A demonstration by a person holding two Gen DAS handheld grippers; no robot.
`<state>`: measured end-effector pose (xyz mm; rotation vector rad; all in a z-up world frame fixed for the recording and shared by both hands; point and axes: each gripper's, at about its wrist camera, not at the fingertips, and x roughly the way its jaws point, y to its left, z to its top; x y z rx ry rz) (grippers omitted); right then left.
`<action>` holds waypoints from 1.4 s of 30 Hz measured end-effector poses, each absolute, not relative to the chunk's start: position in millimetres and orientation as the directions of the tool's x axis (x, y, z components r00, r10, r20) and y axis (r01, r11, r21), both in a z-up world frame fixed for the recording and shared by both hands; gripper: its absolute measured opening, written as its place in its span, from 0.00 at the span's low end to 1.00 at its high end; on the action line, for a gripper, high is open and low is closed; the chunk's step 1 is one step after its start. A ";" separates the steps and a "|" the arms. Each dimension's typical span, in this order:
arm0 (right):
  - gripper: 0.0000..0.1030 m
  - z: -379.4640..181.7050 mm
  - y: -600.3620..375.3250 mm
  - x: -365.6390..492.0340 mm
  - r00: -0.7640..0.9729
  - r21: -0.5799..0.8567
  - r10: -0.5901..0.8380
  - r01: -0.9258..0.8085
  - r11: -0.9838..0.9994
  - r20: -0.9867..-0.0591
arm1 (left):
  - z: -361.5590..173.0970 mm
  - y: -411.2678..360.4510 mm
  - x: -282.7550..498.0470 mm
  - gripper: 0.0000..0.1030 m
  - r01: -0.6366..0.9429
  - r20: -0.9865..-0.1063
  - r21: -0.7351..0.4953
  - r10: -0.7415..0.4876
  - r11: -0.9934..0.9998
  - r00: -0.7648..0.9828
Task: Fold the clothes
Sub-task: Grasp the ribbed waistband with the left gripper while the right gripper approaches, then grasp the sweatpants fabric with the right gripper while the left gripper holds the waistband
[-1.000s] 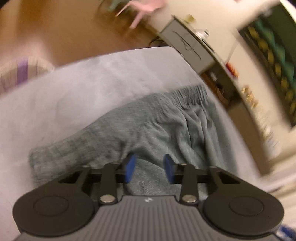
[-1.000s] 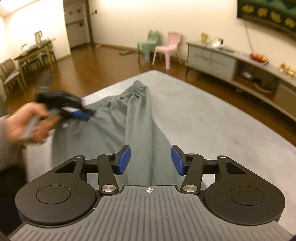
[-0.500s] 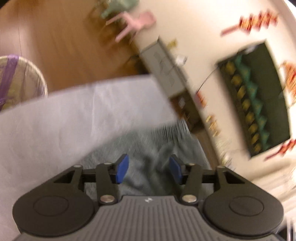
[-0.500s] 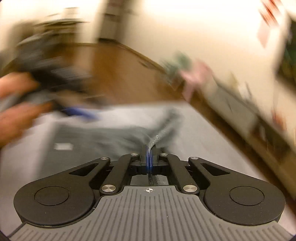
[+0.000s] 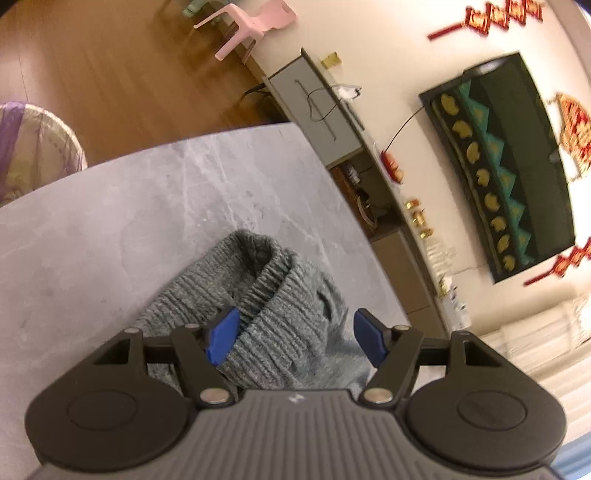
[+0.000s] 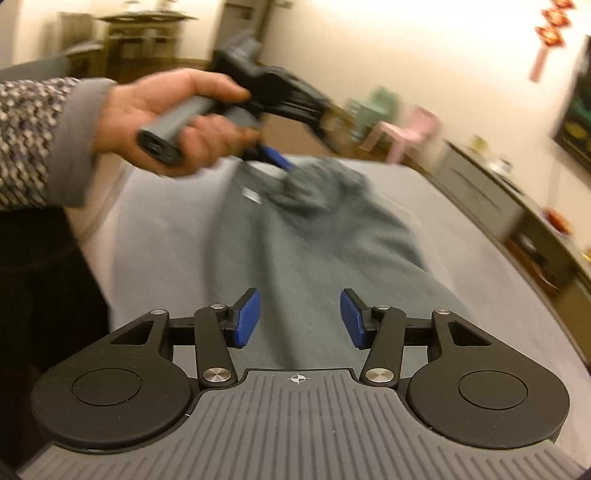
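Warm yellowish indoor light, moderately dim, washes both fisheye views, with bright glare on the wall [image 6: 461, 74] in the right wrist view, strong barrel curvature at frame edges, motion blur smearing the left hand [image 6: 177, 114] and grey garment [image 6: 314, 236], and mild blur on the wall decorations [image 5: 498, 16].

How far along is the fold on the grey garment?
Early. Done: the grey garment lies lengthwise on the grey table. In hand: the ribbed waistband sits bunched between the left claw as its jaws open; the right claw is opening, holding nothing. Left: no neat fold shows yet.
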<state>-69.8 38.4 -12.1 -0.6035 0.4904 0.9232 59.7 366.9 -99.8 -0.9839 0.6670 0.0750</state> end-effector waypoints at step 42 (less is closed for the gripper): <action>0.00 -40.1 126.2 -55.9 0.693 -0.508 0.498 -0.721 0.472 -0.521 | -51.1 369.7 -23.0 0.59 -0.255 -0.439 -0.777 -0.207 0.575 0.874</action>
